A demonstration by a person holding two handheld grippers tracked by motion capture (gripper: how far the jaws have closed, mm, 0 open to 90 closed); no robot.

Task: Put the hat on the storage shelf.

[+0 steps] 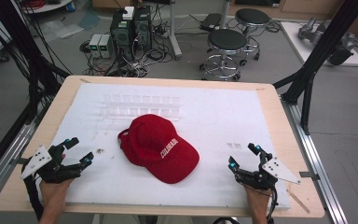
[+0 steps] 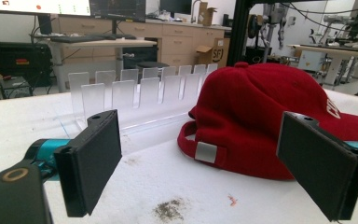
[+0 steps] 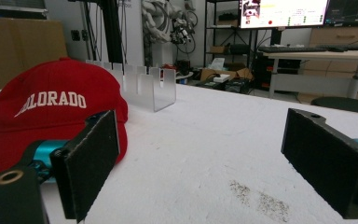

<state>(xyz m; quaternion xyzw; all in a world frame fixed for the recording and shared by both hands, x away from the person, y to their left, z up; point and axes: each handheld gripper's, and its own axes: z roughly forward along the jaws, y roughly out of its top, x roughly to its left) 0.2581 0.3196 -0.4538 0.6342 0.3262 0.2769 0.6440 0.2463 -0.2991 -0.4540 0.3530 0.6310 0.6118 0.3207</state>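
Observation:
A red cap (image 1: pixel 157 146) with white lettering lies in the middle of the white foam mat (image 1: pixel 214 121), its brim toward the near right. My left gripper (image 1: pixel 79 150) rests near the mat's front left, open, a short way left of the cap. In the left gripper view the red cap (image 2: pixel 265 116) shows its back strap beyond the wide-apart jaws. My right gripper (image 1: pixel 244 155) sits at the front right, open and holding nothing. The right gripper view shows the red cap (image 3: pixel 51 112) off to the left, behind the left jaw.
A clear plastic slotted rack (image 1: pixel 142 106) stands on the mat just behind the cap, also seen as the clear rack (image 2: pixel 135 95) and the rack (image 3: pixel 144 86). Dark smudges (image 2: pixel 170 210) mark the mat. Stools (image 1: pixel 226 49) and computer gear stand beyond the wooden table's (image 1: pixel 56 107) far edge.

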